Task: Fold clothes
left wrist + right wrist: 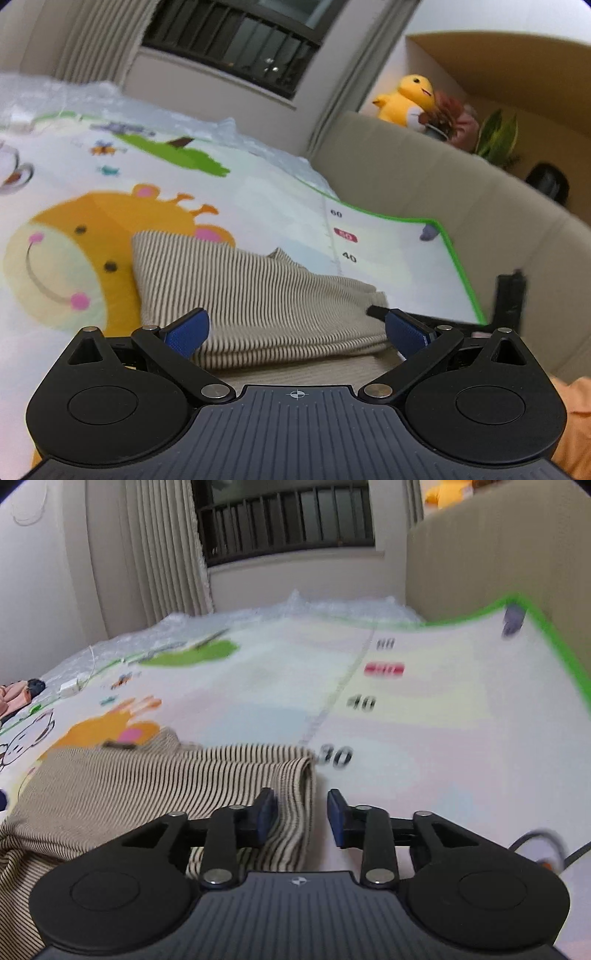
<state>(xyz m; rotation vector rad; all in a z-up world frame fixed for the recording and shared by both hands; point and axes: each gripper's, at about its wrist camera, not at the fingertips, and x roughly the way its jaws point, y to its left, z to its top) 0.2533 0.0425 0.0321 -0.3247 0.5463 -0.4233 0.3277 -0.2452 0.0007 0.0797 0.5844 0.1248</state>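
1. The striped garment lay partly folded on the play mat, over the giraffe print and just beside the printed height scale.
2. The left gripper had its jaws wide, tilted down over the near folded edge, the cloth lying between the blue pads but not pinched.
3. The right gripper stood at a narrow gap with nothing clamped; its left pad hung over the garment's right edge, its right pad over bare mat.
4. Judged risk: with neither gripper holding, the stacked layers could slump or spring open, since the fold looked soft and thick at the near edge.
5. A further risk: a pad dragging across the cloth could pull the top layer askew, or nip only one layer at the next grasp.
6. Both views were blurred, so finer creases could not be told.
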